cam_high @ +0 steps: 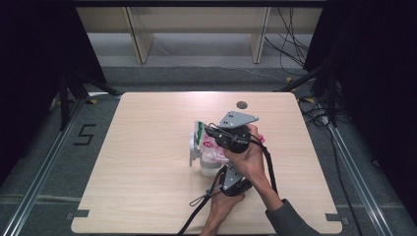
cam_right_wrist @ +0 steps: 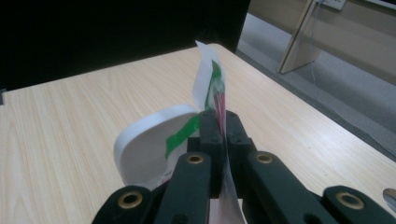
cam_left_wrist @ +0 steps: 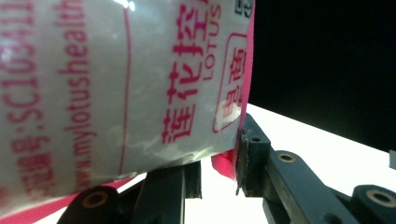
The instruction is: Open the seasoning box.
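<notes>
A clear plastic package [cam_high: 212,150] with pink print stands near the middle of the table. My left gripper [cam_high: 217,173] comes in from the front, and in the left gripper view my left gripper [cam_left_wrist: 219,161] is shut on the lower edge of the package [cam_left_wrist: 116,84]. One pad [cam_left_wrist: 246,154] presses its pink seam. From the right, my right gripper [cam_high: 207,132] reaches the top of the package. In the right gripper view my right gripper [cam_right_wrist: 223,122] is shut on a thin flap [cam_right_wrist: 211,81] with green and pink print. A white curl of film [cam_right_wrist: 144,149] bends away to its left.
The wooden table [cam_high: 147,172] has a round cable hole [cam_high: 241,104] near its far edge. Beyond it stand wooden shelf legs [cam_high: 140,42]. Loose cables [cam_high: 295,44] lie on the floor at the back right. Dark curtains close both sides.
</notes>
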`<action>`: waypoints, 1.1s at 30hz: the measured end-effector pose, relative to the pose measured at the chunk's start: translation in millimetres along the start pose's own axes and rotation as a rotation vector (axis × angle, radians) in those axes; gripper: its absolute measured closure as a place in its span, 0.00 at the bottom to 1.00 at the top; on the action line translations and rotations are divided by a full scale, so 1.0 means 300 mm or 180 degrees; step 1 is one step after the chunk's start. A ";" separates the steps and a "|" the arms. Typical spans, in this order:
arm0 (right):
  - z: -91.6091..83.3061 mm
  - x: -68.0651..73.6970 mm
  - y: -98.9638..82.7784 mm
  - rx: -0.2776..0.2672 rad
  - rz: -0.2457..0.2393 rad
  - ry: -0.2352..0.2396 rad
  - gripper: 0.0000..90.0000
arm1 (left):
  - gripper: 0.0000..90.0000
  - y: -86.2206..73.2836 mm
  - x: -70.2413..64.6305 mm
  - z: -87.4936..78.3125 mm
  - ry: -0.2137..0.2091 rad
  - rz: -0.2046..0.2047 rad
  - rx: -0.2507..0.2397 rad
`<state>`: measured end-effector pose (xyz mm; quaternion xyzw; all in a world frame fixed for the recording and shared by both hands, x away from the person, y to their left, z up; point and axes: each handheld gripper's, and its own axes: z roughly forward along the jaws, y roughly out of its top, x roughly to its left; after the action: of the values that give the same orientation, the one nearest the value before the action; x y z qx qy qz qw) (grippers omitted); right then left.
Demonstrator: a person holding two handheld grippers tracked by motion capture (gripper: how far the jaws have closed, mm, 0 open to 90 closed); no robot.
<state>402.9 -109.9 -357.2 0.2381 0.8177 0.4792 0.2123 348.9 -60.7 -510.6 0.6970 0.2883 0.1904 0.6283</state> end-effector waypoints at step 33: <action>-0.002 -0.001 0.002 -0.0037 0.0072 0.0039 1.00 | 0.82 0.005 0.000 -0.003 -0.0016 0.0002 0.0009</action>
<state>402.9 -110.2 -356.4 0.2431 0.8135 0.4877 0.2032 348.6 -60.1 -509.1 0.6985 0.2867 0.1885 0.6280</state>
